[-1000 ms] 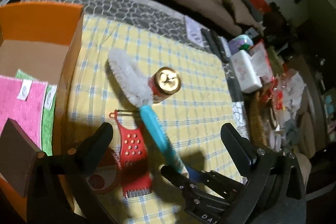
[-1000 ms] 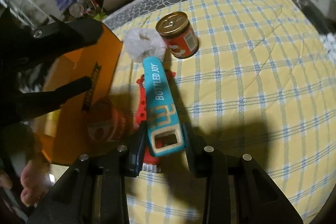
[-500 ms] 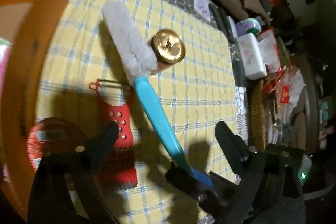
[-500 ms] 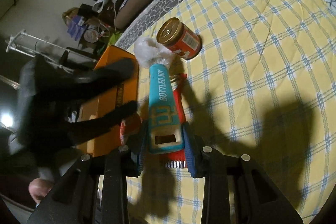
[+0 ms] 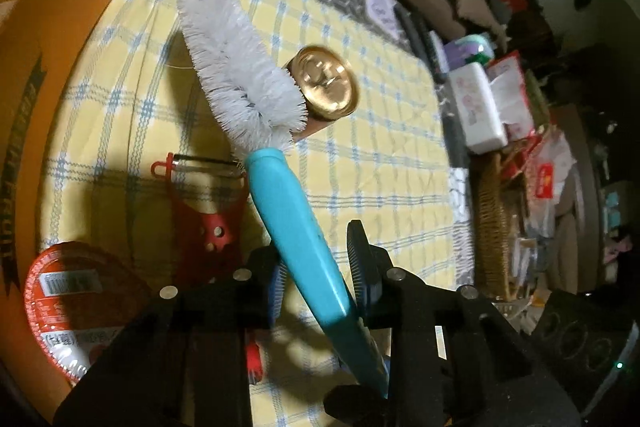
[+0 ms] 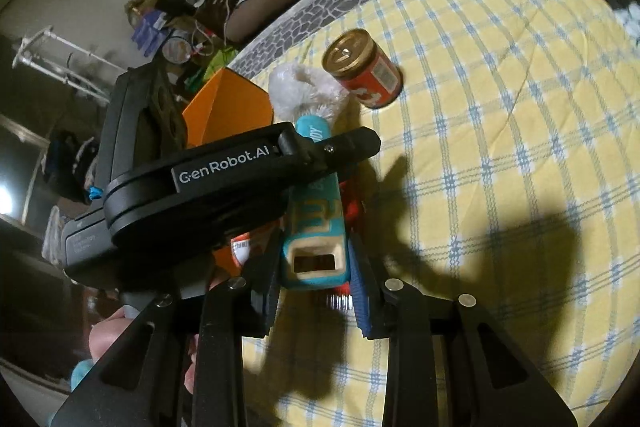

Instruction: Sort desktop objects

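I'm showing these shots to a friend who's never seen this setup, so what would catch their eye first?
Probably the bottle brush, its teal handle gripped by both the left gripper and the right gripper, white bristles raised over the yellow checked cloth. Next, the gold-lidded red can just beyond the bristles, and the orange box at the left.

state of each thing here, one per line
bottle brush: lifted, tilted, held at the handle by both tongs
left tongs: shut on the brush handle
right tongs: shut on the handle end
can: upright, lid on
red peeler: lying flat on the cloth
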Demonstrator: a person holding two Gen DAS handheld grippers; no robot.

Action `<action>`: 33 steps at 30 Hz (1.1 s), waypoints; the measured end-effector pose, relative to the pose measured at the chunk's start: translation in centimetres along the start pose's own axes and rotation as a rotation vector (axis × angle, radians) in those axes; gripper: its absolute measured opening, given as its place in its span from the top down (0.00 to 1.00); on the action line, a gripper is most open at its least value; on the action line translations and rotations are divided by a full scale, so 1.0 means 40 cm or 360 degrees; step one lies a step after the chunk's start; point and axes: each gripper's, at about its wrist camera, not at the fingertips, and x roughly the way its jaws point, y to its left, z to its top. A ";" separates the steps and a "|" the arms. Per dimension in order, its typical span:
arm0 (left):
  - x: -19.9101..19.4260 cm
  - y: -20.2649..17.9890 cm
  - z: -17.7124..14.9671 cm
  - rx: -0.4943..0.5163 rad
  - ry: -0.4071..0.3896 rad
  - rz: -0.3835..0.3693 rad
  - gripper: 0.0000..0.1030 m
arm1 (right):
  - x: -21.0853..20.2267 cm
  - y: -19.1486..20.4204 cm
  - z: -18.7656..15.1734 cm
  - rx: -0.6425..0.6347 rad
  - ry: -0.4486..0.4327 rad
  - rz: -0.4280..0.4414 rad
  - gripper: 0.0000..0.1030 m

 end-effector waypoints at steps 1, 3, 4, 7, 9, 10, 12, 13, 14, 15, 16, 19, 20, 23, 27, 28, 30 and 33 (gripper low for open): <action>-0.015 -0.008 -0.001 0.0024 -0.0021 -0.0016 0.74 | -0.005 0.011 -0.001 -0.0025 -0.0010 -0.0014 0.71; -0.040 -0.022 0.003 0.0054 -0.0049 -0.0036 0.74 | -0.016 0.038 -0.002 -0.0078 -0.0035 -0.0040 0.71; -0.057 -0.031 0.005 0.0068 -0.0066 -0.0057 0.75 | -0.022 0.052 -0.002 -0.0102 -0.0050 -0.0052 0.71; -0.128 -0.056 0.010 0.0117 -0.0129 -0.0127 0.75 | -0.053 0.104 -0.005 -0.0182 -0.0121 -0.0083 0.71; -0.169 -0.067 0.011 0.0137 -0.0160 -0.0156 0.75 | -0.071 0.135 -0.006 -0.0223 -0.0166 -0.0083 0.71; -0.197 -0.069 0.011 0.0148 -0.0178 -0.0177 0.75 | -0.081 0.150 -0.006 -0.0240 -0.0188 -0.0074 0.71; -0.239 -0.069 0.009 0.0158 -0.0206 -0.0190 0.75 | -0.095 0.175 -0.003 -0.0258 -0.0220 -0.0045 0.71; -0.260 -0.067 0.008 0.0164 -0.0221 -0.0188 0.75 | -0.098 0.191 -0.002 -0.0267 -0.0231 -0.0030 0.71; -0.280 -0.064 0.008 0.0167 -0.0237 -0.0182 0.75 | -0.097 0.208 -0.002 -0.0279 -0.0238 -0.0016 0.71; -0.297 -0.057 0.007 0.0165 -0.0249 -0.0176 0.75 | -0.094 0.224 -0.002 -0.0292 -0.0240 -0.0005 0.71; -0.314 -0.048 0.007 0.0159 -0.0261 -0.0170 0.75 | -0.088 0.241 -0.002 -0.0306 -0.0238 0.0005 0.71; -0.370 0.001 0.010 0.0122 -0.0293 -0.0154 0.75 | -0.060 0.299 -0.006 -0.0352 -0.0218 0.0031 0.71; -0.389 0.025 0.012 0.0104 -0.0304 -0.0147 0.75 | -0.047 0.320 -0.009 -0.0369 -0.0207 0.0040 0.71; -0.422 0.075 0.019 0.0088 -0.0317 -0.0120 0.75 | -0.005 0.369 -0.017 -0.0406 -0.0170 0.0062 0.71; -0.448 0.149 0.031 0.0067 -0.0295 -0.0070 0.75 | 0.062 0.428 -0.025 -0.0431 -0.0101 0.0076 0.71; -0.449 0.164 0.035 0.0060 -0.0287 -0.0063 0.75 | 0.081 0.439 -0.026 -0.0433 -0.0085 0.0076 0.71; -0.443 0.195 0.044 0.0055 -0.0260 -0.0046 0.75 | 0.116 0.455 -0.032 -0.0439 -0.0059 0.0059 0.71; -0.417 0.223 0.057 0.0067 -0.0203 -0.0032 0.75 | 0.159 0.466 -0.039 -0.0450 -0.0035 -0.0004 0.71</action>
